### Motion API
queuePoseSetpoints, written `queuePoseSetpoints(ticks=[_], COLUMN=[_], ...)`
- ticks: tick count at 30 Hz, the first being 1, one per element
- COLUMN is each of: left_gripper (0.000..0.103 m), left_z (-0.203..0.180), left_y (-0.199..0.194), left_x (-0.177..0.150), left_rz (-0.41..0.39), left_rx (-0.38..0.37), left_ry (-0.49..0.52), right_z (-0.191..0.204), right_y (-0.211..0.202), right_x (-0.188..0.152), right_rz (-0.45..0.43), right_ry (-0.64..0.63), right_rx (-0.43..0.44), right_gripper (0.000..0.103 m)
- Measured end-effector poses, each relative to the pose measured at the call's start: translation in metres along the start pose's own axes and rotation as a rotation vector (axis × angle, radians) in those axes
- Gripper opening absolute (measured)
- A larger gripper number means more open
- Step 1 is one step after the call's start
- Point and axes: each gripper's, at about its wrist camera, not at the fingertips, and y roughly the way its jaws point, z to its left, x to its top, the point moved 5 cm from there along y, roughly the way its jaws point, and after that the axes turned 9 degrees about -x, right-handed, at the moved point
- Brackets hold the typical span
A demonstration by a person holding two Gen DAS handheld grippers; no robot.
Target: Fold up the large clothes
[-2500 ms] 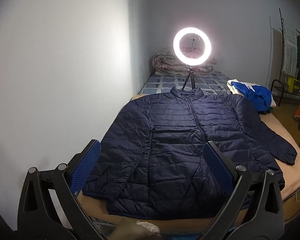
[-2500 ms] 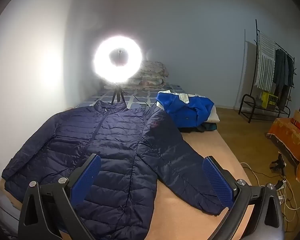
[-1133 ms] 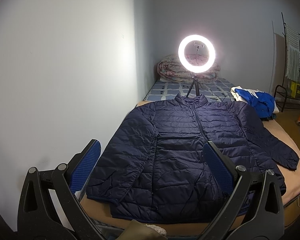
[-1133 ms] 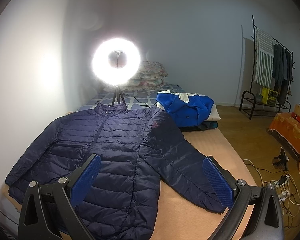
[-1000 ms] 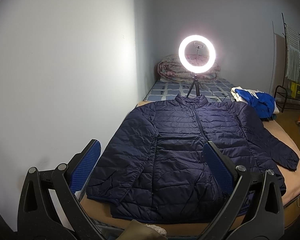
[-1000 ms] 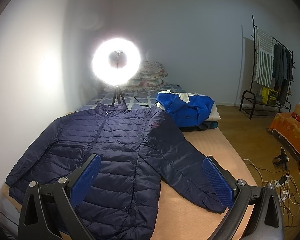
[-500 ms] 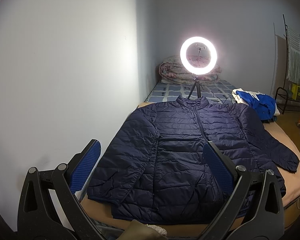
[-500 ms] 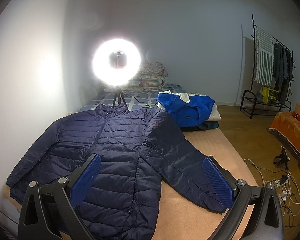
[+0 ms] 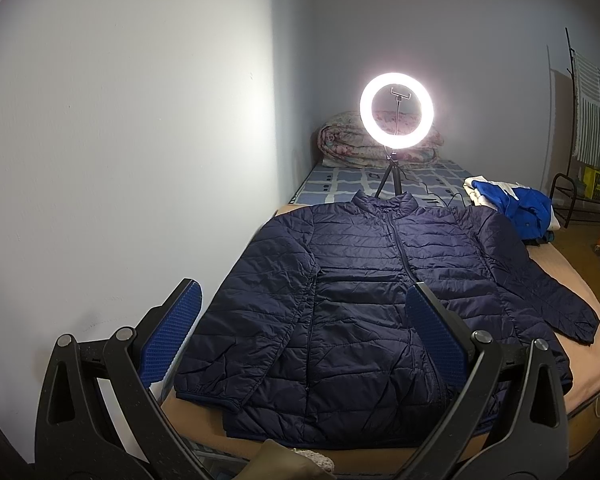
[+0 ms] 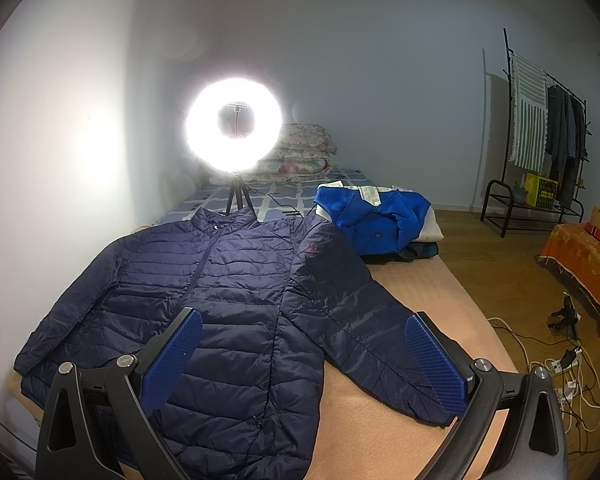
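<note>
The left gripper (image 9: 300, 330) and right gripper (image 10: 302, 356) both hover level, jaws spread wide, holding nothing.

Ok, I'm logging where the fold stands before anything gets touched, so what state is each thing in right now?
Navy puffer jacket: spread flat on the bed, front up, zipped, sleeves out, unfolded.
Left gripper: open, empty, above the jacket.
Right gripper: open, empty, above the jacket.
Ring light: switched on.
Blue garment: bunched on a pile beyond the jacket.
Quilt: folded at the bed's far end.
</note>
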Motion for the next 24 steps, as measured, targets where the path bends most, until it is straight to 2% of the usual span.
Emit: queuePoseSetpoints(ticks=[24], left_gripper=[0.103], left_z=[0.011], left_y=[-0.001], left_x=[-0.005], left_rz=[-0.003], left_rx=[0.015], left_ry=[-0.005], right_z=[0.016], right_y=[-0.002], right_x=[0.008], right_rz=[-0.008], right_ry=[0.005], right_rx=[0.039], right_gripper=[0.103])
